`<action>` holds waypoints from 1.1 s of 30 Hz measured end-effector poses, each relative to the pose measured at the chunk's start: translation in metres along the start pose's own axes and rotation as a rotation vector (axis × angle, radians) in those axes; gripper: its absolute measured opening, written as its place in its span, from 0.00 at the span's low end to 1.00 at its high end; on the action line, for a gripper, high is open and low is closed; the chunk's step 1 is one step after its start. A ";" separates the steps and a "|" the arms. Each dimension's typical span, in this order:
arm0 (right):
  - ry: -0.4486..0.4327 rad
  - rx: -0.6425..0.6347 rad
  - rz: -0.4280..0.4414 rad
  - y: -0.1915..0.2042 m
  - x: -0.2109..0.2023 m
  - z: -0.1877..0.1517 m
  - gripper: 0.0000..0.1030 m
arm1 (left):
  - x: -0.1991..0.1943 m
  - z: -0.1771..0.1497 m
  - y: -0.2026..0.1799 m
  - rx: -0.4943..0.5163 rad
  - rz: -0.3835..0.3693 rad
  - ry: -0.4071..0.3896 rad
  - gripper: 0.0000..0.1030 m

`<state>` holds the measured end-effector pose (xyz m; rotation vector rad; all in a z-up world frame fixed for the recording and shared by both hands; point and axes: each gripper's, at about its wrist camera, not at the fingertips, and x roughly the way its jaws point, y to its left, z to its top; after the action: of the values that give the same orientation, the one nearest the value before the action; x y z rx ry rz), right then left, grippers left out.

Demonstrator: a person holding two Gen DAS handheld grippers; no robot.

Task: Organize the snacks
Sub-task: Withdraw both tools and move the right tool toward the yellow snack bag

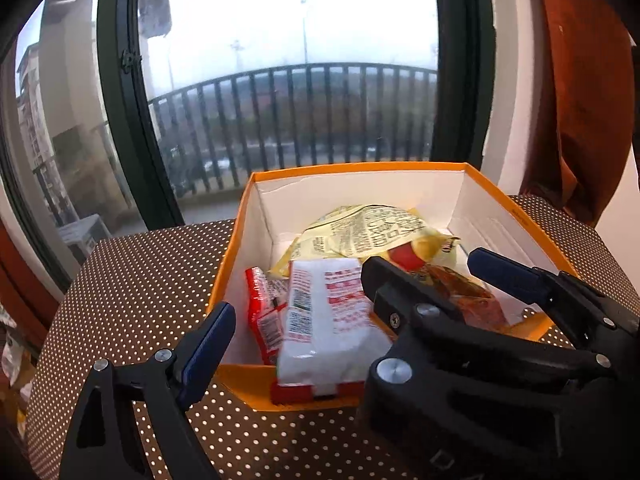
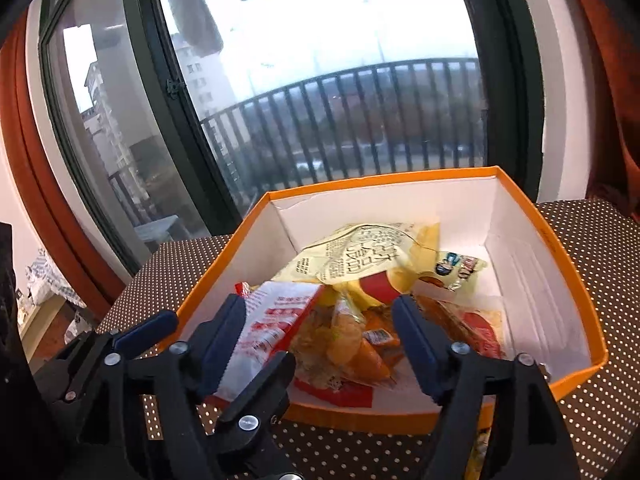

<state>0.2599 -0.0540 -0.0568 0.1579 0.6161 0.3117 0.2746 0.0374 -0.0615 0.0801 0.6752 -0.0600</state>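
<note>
An orange box with white inside walls (image 1: 240,216) (image 2: 560,248) stands on a brown dotted tablecloth. It holds several snack packs: a yellow bag (image 1: 372,232) (image 2: 360,256), a white and red pack (image 1: 328,320) (image 2: 276,320), a small red pack (image 1: 264,316) and orange-brown packs (image 1: 464,288) (image 2: 360,344). My left gripper (image 1: 296,312) is open around the white and red pack, one finger outside the box's left wall. My right gripper (image 2: 320,328) is open over the orange-brown packs and holds nothing. Each gripper shows in the other's view.
The dotted tablecloth (image 1: 140,280) (image 2: 592,232) runs around the box. A dark-framed window (image 1: 124,120) with a balcony railing (image 1: 300,120) stands behind. A rust-coloured curtain (image 1: 580,80) hangs at the right. Clutter (image 2: 44,280) lies low at the left.
</note>
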 end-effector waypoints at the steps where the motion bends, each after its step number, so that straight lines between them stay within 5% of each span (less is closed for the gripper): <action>1: 0.000 -0.002 -0.005 -0.001 -0.003 0.000 0.79 | -0.002 -0.001 -0.002 0.000 -0.003 -0.003 0.88; 21: -0.099 -0.048 -0.140 -0.030 -0.094 -0.017 0.96 | -0.072 -0.017 -0.071 0.028 -0.080 -0.130 0.86; 33: -0.089 -0.050 -0.197 -0.050 -0.111 -0.053 0.99 | -0.075 -0.050 -0.095 0.029 -0.113 -0.108 0.86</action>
<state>0.1548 -0.1348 -0.0511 0.0620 0.5308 0.1290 0.1771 -0.0506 -0.0586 0.0659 0.5701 -0.1813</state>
